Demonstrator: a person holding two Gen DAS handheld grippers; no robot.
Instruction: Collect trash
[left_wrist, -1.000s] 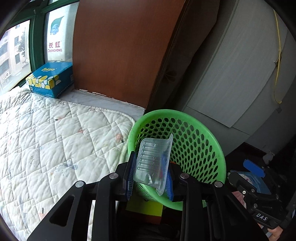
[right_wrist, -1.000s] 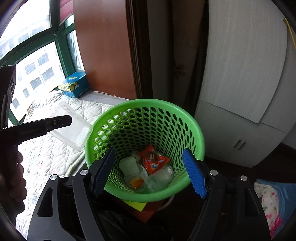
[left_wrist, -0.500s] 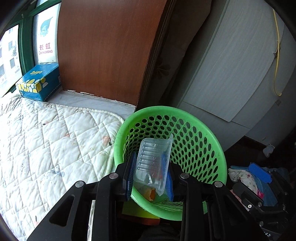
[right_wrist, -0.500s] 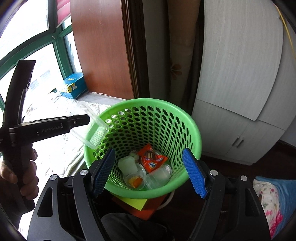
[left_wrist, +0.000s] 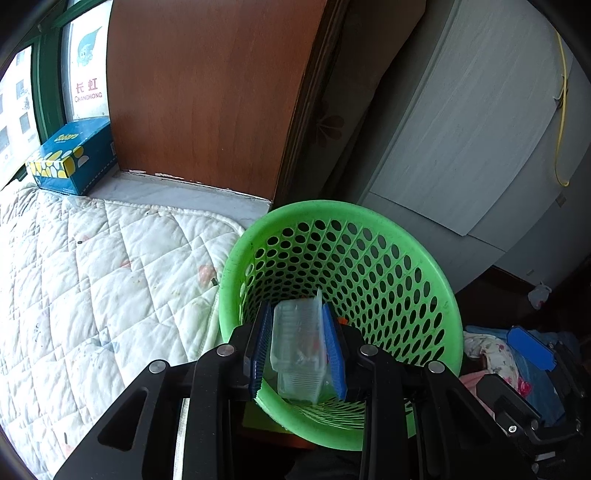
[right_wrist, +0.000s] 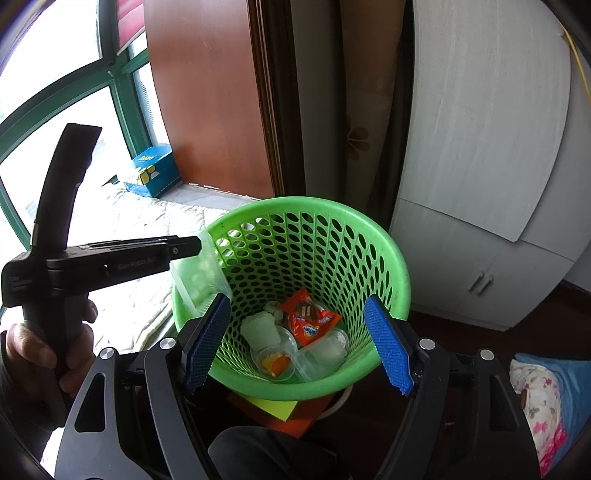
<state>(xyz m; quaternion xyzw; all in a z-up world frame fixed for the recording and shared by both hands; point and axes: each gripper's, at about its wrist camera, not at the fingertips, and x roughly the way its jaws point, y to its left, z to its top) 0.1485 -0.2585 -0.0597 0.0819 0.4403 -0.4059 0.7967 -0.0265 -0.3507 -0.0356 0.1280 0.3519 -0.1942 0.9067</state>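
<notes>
Tray (left_wrist: 297, 350): clear plastic, between left gripper (left_wrist: 297, 354) fingers, now carried over bin (left_wrist: 424, 258) near rim from beside the bed (left_wrist: 92, 277); fingers opening, release likely begun. Right gripper (right_wrist: 295, 343): wide, empty, over bin. Wrapper (right_wrist: 308, 321), cups inside.
</notes>
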